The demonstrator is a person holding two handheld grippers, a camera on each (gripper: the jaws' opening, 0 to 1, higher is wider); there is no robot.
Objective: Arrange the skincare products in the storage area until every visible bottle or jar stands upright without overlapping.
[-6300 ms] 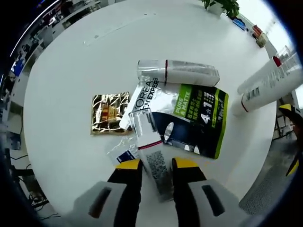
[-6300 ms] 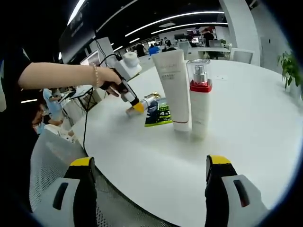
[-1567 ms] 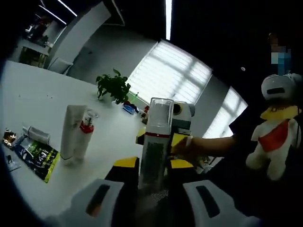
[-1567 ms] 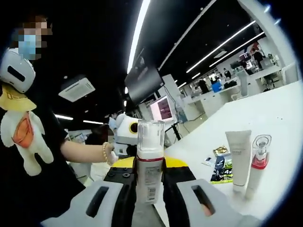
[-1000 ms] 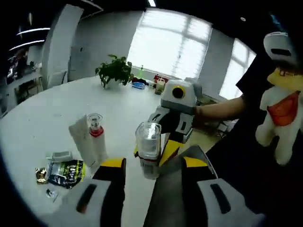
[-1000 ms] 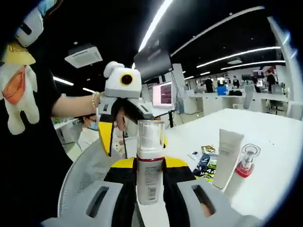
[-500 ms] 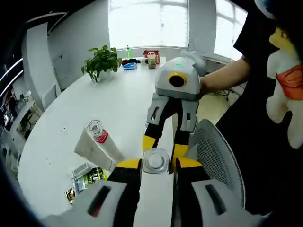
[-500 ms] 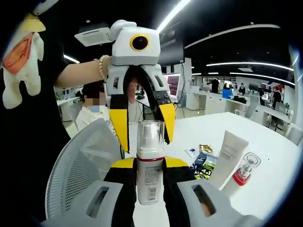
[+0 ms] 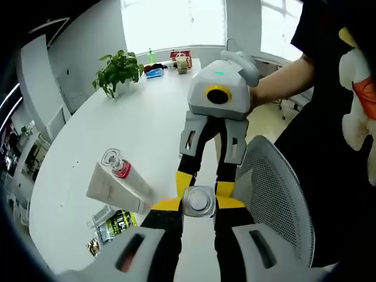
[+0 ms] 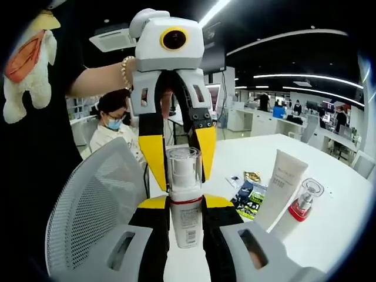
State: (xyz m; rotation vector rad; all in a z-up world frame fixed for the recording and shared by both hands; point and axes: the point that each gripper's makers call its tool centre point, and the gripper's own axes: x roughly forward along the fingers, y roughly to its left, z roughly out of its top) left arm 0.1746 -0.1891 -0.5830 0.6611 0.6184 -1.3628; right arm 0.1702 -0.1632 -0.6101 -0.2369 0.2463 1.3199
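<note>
My right gripper (image 10: 186, 207) clamps the clear-capped white pump bottle w/ red collar (image 10: 185, 200) upright; my left gripper (image 10: 175, 154) straddles its cap, jaws apart, contact unclear. White tube (image 10: 278, 189) stands behind.

A round white table (image 9: 141, 126) is set in an open office. Bright windows (image 9: 170, 23) and a potted plant (image 9: 114, 70) are seen at its far edge. A grey mesh chair (image 10: 97, 205) is placed beside it. Strip lights (image 10: 294, 76) are hung from a dark ceiling over distant desks (image 10: 264, 123).
</note>
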